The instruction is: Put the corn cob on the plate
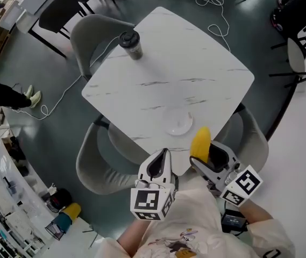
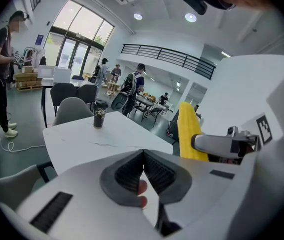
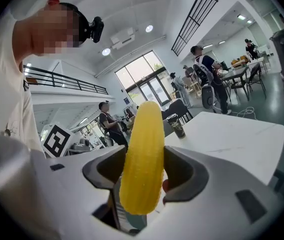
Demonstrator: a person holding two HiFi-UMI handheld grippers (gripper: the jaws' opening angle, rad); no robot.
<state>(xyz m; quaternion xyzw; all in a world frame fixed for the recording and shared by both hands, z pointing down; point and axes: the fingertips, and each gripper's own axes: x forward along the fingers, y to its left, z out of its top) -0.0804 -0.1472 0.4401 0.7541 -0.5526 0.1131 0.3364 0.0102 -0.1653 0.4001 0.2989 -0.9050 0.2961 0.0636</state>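
Yellow corn cob (image 3: 142, 134) pinched low in my right gripper (image 3: 144, 171) jaws; left gripper (image 2: 142, 170) jaws closed, empty.
I judge it stiff, light, knobbly; this hold should carry to the plate (image 1: 178, 123).

Place: open cafeteria-like hall | Furniture: marble-look worktop (image 1: 179, 74) ringed by grey shell chairs (image 1: 96, 34); more dining tables (image 2: 146, 103) are seen behind | Building: tall glazed doors (image 2: 77, 46), mezzanine railing (image 2: 169, 59), recessed ceiling lights (image 2: 190, 17) | Occupants: people with backpacks (image 2: 130, 84) are seen standing
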